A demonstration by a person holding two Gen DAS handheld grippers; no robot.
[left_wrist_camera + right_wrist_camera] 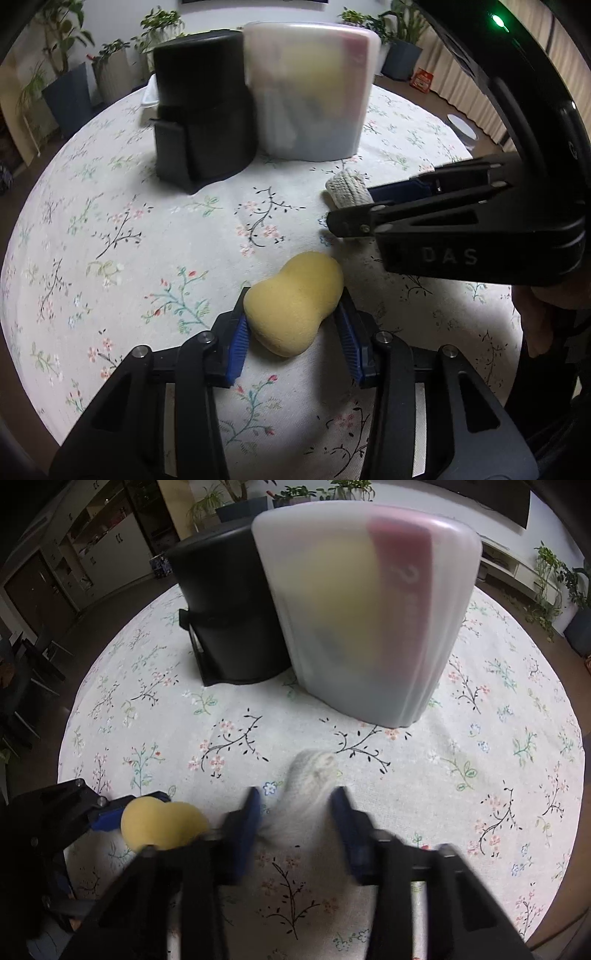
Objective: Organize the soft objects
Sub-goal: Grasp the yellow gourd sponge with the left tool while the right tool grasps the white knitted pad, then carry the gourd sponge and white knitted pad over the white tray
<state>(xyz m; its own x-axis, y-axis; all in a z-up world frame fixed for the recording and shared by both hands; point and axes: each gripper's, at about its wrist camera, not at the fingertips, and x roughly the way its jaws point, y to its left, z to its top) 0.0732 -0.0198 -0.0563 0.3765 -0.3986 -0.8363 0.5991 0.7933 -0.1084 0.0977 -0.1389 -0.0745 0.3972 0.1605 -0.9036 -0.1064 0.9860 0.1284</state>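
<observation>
A round table (pixel 110 206) under a flowered tablecloth (pixel 498 738) fills both views. Toward its far side stands a frosted plastic bin (pixel 369 627), the landmark here; through its cloudy wall a yellow shape and a red shape show, both too blurred to name. Touching the bin's left side is a black container (pixel 201 118) of about the same height. Potted plants (pixel 66 74) line the room behind the bin.

In front of the bin, nearer the cameras, the right gripper (pixel 295 812) reaches in from the right of the left wrist view. Its blue-padded fingers (pixel 247 823) stand partly apart with a rolled white sock (pixel 314 786) between them; this view is blurred by motion, so I cannot tell whether the pads press the sock or only flank it. In the left wrist view the sock (pixel 347 188) sits at the tips of that gripper, well in front of the bin's right corner.

Closer still, and farther from the bin, the left gripper (pixel 293 325) is closed around a yellow peanut-shaped sponge (pixel 295 299). Its blue pads (pixel 238 343) touch the sponge's narrower part on both sides, the fingers moderately spread to its width. From the right wrist view the sponge (pixel 162 823) shows at lower left, just beside the right gripper's left finger.
</observation>
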